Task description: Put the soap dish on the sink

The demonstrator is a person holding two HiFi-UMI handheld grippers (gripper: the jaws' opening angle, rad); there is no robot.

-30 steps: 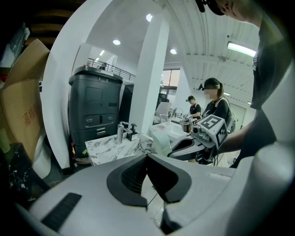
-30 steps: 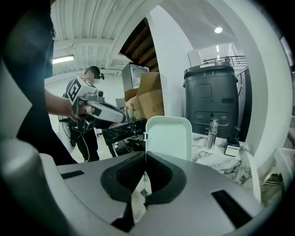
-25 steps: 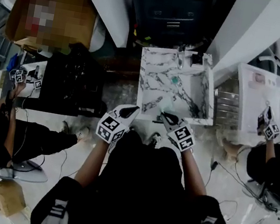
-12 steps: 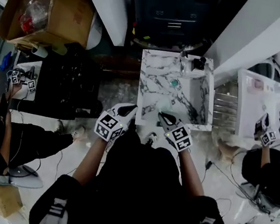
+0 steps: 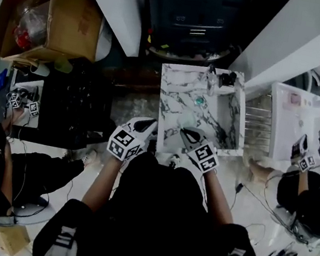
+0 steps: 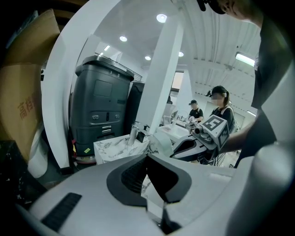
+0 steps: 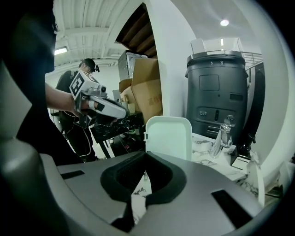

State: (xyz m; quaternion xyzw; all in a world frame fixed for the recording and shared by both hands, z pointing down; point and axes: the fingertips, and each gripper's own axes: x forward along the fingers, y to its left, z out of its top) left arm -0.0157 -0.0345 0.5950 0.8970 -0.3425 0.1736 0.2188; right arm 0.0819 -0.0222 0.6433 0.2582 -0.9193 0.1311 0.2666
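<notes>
In the right gripper view a pale green soap dish (image 7: 168, 137) stands upright, with my right gripper (image 7: 144, 192) shut on its lower edge. From the head view the dish (image 5: 177, 124) hangs over the front part of the marble sink (image 5: 174, 90), in front of my right gripper (image 5: 188, 135). My left gripper (image 5: 143, 127) sits beside the sink's front left corner, and its jaws (image 6: 162, 205) meet with nothing between them. The left gripper view also catches the dish (image 6: 162, 142) in the other gripper.
A chrome faucet (image 5: 210, 78) and a small black item (image 5: 229, 78) stand at the sink's back edge, with a green drain plug (image 5: 199, 100) in the basin. A dark grey machine (image 5: 192, 13) is behind. A cardboard box (image 5: 52, 7) and black table (image 5: 79, 98) lie left; other people work on both sides.
Both grippers have moved forward toward the sink. The right one, still holding the soap dish, now reaches over the sink's front edge.
</notes>
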